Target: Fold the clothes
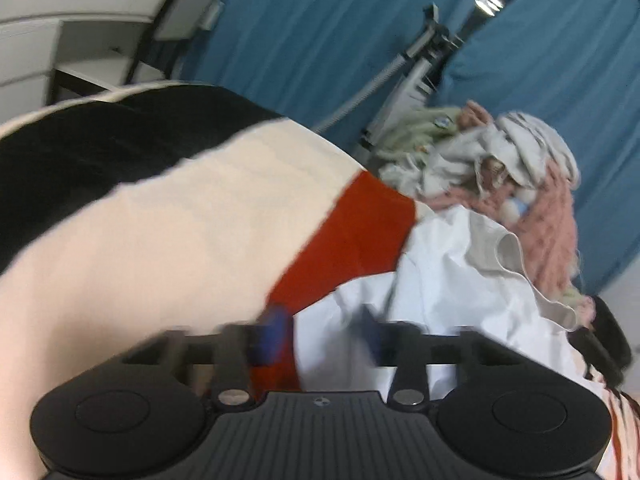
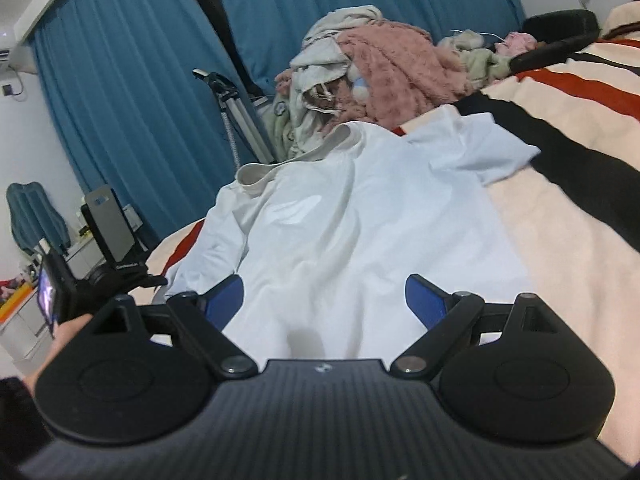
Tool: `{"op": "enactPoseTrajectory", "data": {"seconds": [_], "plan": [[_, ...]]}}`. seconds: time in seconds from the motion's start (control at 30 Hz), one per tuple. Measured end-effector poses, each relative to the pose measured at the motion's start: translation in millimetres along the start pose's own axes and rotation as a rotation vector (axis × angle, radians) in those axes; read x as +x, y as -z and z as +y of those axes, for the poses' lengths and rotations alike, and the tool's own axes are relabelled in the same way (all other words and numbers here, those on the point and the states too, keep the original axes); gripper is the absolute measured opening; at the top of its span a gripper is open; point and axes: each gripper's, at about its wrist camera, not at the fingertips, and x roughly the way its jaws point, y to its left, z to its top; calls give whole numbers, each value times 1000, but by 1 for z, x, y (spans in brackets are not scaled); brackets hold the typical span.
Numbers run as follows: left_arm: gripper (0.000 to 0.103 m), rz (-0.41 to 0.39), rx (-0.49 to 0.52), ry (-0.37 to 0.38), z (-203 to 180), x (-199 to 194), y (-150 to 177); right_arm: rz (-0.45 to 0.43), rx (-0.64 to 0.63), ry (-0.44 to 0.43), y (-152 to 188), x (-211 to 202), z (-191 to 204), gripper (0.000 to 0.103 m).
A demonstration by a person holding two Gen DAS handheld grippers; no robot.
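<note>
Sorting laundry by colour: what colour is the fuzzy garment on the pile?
Pink fuzzy garment, clearest in the right wrist view.

The white T-shirt [image 2: 340, 232] is smooth, matt cloth. At twelve o'clock, the pink blanket [image 2: 392, 68] looks rough and fluffy. The striped bedspread [image 2: 560, 184] is soft, matt fabric; blue curtains [image 2: 132, 80] are plain cloth.
</note>
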Motion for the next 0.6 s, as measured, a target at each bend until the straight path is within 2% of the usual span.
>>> {"op": "enactPoseTrajectory", "data": {"seconds": [0.03, 0.07, 0.2, 0.27, 0.33, 0.43, 0.5, 0.53, 0.6], "plan": [[4, 20, 19, 9, -2, 6, -8, 1, -7, -1, 0, 5, -1, 89], [4, 21, 41, 13, -4, 9, -19, -2, -23, -1, -1, 10, -1, 89], [4, -46, 173, -28, -20, 15, -84, -36, -104, 13, -9, 30, -2, 89], [3, -90, 261, -99, -30, 23, -118, -56, -124, 26, -12, 39, -4, 89], [3, -141, 362, -225, -40, 37, -152, -68, -129, 30, -14, 48, -8, 89], [3, -213, 430, -398, -45, 65, -184, -67, -160, 66, -13, 61, -11, 89], [3, -226, 440, -494, -40, 87, -195, -54, -163, 77, -12, 70, -13, 89], [3, -212, 426, -522, -33, 99, -198, -44, -157, 77, -11, 74, -15, 89], [5, -180, 377, -500, -22, 117, -199, -40, -159, 77, -10, 79, -17, 89]]}}
